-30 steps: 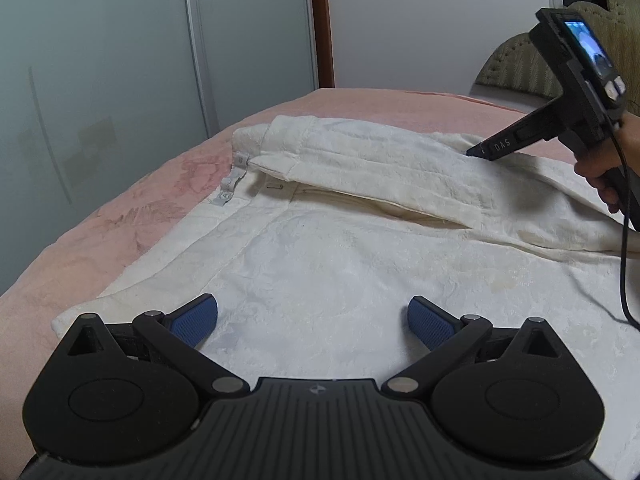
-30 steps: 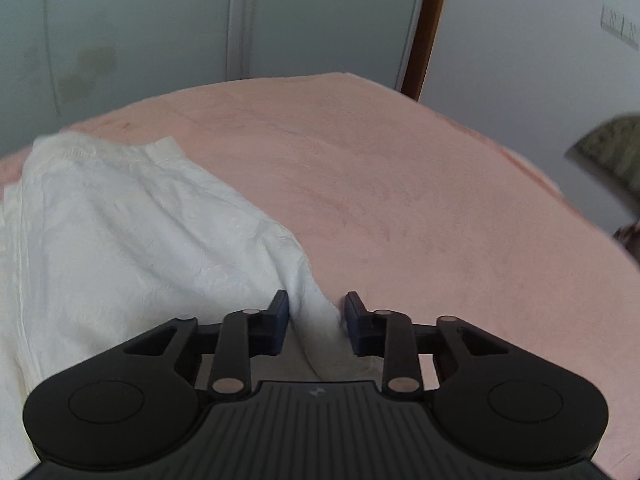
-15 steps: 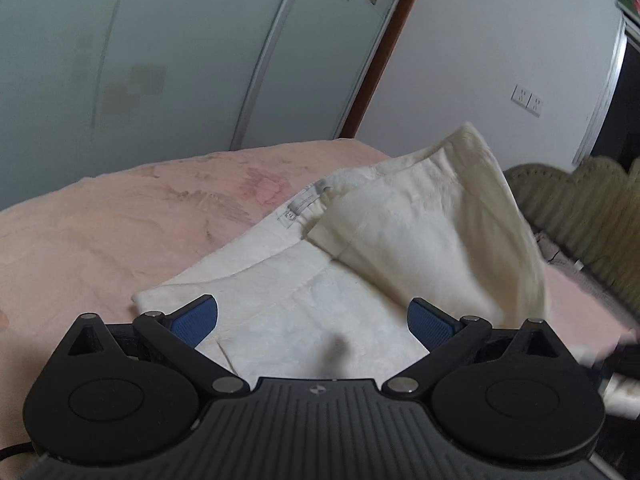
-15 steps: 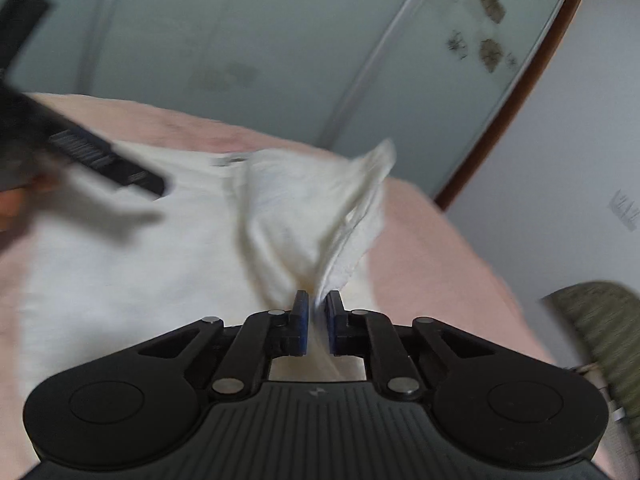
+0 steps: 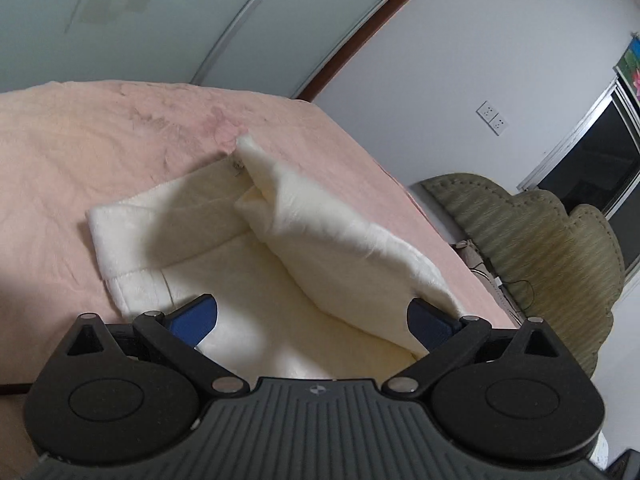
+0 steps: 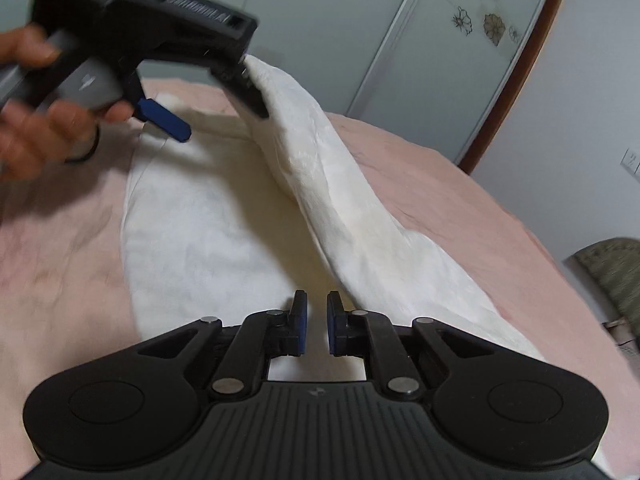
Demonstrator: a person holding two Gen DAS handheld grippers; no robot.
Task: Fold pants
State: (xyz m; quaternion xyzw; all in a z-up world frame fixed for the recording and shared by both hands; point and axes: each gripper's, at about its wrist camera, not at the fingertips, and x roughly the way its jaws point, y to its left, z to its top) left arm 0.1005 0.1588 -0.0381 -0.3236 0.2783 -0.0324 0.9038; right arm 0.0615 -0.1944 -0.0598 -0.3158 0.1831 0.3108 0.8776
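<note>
Far to the left in the right wrist view, a hand (image 6: pixel 36 128) is seen wrapped around the handle of the left gripper (image 6: pixel 222 122). Its two blue fingers are spread wide apart, and nothing is pinched between them. The far finger is touched by the lifted edge of the white pants (image 6: pixel 208 240). The pants are laid out on the pink bed (image 6: pixel 460 192), flat on the left side and raised in a long ridge on the right side. The ridge is stretched from the left gripper down to the right gripper (image 6: pixel 317 320). The right gripper's blue pads are pressed almost together, and the white cloth is pinched in the thin slit between them. Behind the bed, pale sliding doors (image 6: pixel 440 60) with little flower pictures are seen. Further right, in the left wrist view, a wall socket (image 5: pixel 492 118) and a green woven chair (image 5: pixel 540 240) are seen beside the bed
</note>
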